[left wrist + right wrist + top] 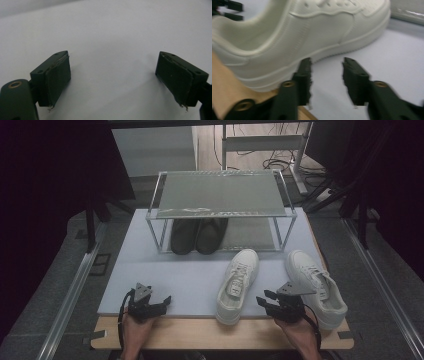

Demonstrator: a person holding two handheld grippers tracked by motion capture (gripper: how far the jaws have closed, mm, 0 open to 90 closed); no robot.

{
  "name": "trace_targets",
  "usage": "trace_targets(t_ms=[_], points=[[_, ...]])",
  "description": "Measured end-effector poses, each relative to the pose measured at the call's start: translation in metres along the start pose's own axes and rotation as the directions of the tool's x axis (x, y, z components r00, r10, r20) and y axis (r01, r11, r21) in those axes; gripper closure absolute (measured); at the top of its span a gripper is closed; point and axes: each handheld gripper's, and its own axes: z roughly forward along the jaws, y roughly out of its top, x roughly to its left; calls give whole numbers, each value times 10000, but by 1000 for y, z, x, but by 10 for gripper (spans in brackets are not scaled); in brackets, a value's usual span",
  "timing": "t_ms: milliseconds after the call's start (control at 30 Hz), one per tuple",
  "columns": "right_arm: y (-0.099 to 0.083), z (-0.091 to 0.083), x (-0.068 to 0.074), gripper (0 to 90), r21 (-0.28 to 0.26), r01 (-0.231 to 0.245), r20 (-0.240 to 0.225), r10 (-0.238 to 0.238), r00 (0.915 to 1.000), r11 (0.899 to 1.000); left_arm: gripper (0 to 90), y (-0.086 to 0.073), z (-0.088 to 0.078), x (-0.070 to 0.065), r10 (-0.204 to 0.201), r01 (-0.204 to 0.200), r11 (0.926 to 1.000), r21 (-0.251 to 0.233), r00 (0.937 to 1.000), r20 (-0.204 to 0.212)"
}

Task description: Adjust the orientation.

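Note:
Two white sneakers lie on a pale mat [165, 270]: one [239, 282] at the middle, toe toward the rack, the other [315, 285] at the right. My right gripper [263, 299] hovers between their heels, pointing at the middle one. In the right gripper view that sneaker [299, 32] lies just beyond the jaws, and the right gripper [326, 62] stands open with a narrow gap and only mat in it. My left gripper [164, 304] rests at the mat's front left. Up close, the left gripper [112, 80] is wide open over bare mat.
A metal rack [220, 195] with a mesh top stands at the back of the mat, a pair of dark shoes [199, 235] on its lower shelf. The wooden table edge [200, 332] runs along the front. Rails flank the table, and cables lie behind the rack.

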Motion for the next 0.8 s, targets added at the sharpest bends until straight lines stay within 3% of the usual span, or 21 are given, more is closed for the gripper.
trace_targets(t_ms=[200,533,800], points=[[13,-6,14,893,40,428,-538,-426,9976,9991,125,0,0,0,-9,9,10000,-2,10000,-6],[28,-3,35,897,168,810,-1336,-781,9880,9966,125,0,0,0,-25,25,10000,0,10000,-18],[39,12,46,896,168,877,-1770,-834,9807,9960,126,0,0,0,-32,32,10000,0,10000,-25]])
